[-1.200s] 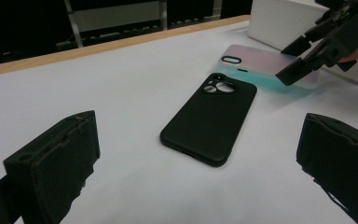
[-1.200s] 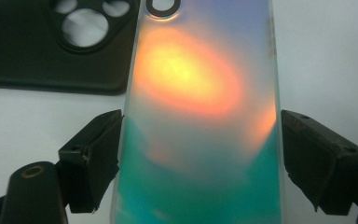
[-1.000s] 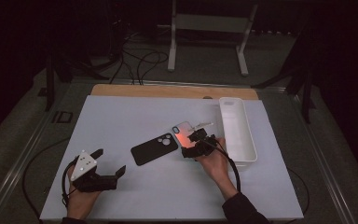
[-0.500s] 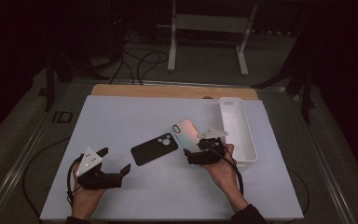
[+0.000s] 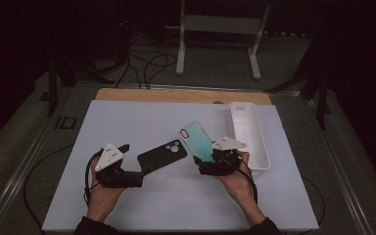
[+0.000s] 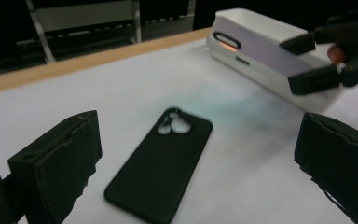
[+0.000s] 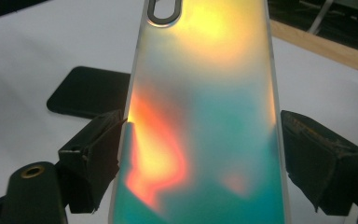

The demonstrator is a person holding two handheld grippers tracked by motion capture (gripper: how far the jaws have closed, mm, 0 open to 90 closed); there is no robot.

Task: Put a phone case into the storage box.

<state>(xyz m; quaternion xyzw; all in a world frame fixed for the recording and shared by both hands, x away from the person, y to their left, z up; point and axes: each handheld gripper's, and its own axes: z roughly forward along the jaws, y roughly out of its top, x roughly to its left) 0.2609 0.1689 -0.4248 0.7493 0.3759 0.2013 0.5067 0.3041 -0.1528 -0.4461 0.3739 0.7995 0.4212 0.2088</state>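
Holding an iridescent phone case [image 5: 198,142] by its lower end, the right gripper [image 5: 210,164] sits at about 4 o'clock from the table centre in the high view. The case is lifted clear of the white table cover [image 5: 142,120] and tilts up and away toward 11 o'clock, its camera cutout at the far end. In the right gripper view the iridescent phone case [image 7: 205,116] runs lengthways between the two black jaws; the left jaw pad touches its edge, while the right pad stands just beside the other edge, and contact there cannot be confirmed. In the left gripper view the same case [image 6: 256,46] is seen pinched between the right gripper's jaws, so the grip reads as clamped.

A black phone case [image 5: 162,155] lies flat on the cover just to the left of the lifted one, camera cutout pointing toward 1 o'clock. The left gripper [image 5: 142,171] rests at its near end, at about 7 o'clock from the table centre. In the left gripper view the black phone case [image 6: 161,163] lies between and ahead of the jaws, which stand wide apart and touch nothing.

A white rectangular tray [image 5: 247,134] sits at 3 o'clock, just beyond the right gripper. A wooden board edge [image 5: 176,95] borders the cover at 12 o'clock.
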